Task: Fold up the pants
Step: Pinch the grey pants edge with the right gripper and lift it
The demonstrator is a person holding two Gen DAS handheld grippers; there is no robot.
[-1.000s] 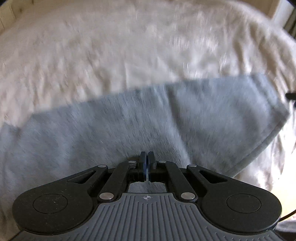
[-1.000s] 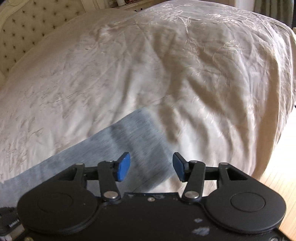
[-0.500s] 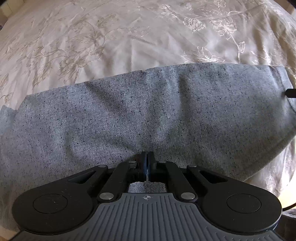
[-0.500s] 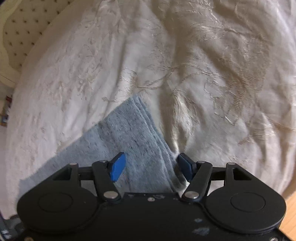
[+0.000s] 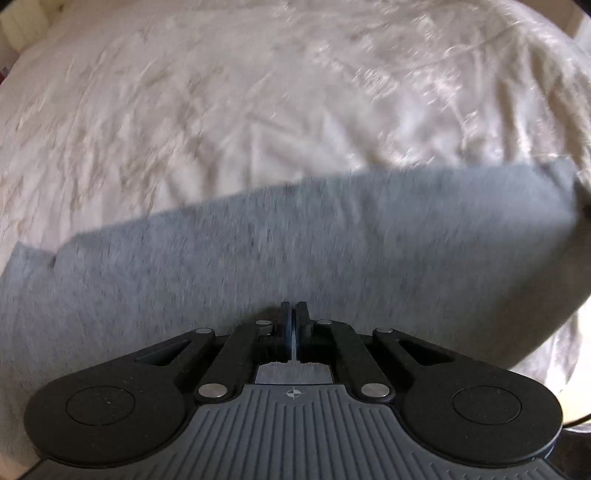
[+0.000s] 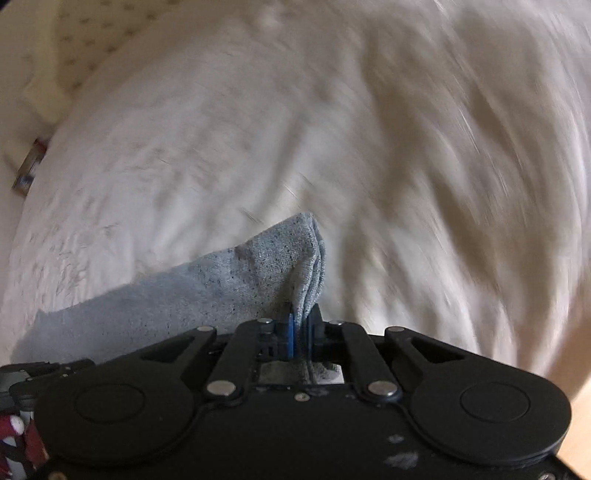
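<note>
Pants (image 5: pixel 295 254): grey speckled knit, spread over the lower middle of the left wrist view on the bed.
Long axis: side to side in that view, from the lower left edge to a corner at the right edge, the far edge rising slightly to the right.
Pants end (image 6: pixel 288 266): in the right wrist view a layered corner stands up at centre, pointing to the top of the frame; the rest trails to the lower left.
Left hand-held gripper (image 5: pixel 294 332): jaws pressed together, a thin edge of grey cloth pinched between them.
Right hand-held gripper (image 6: pixel 301 332): jaws closing, clamped on the stacked edges of the corner.
Bed cover (image 5: pixel 258 96): cream, patterned, creased, filling the upper frame; blurred.
Headboard (image 6: pixel 85 26): tufted, upper left.
</note>
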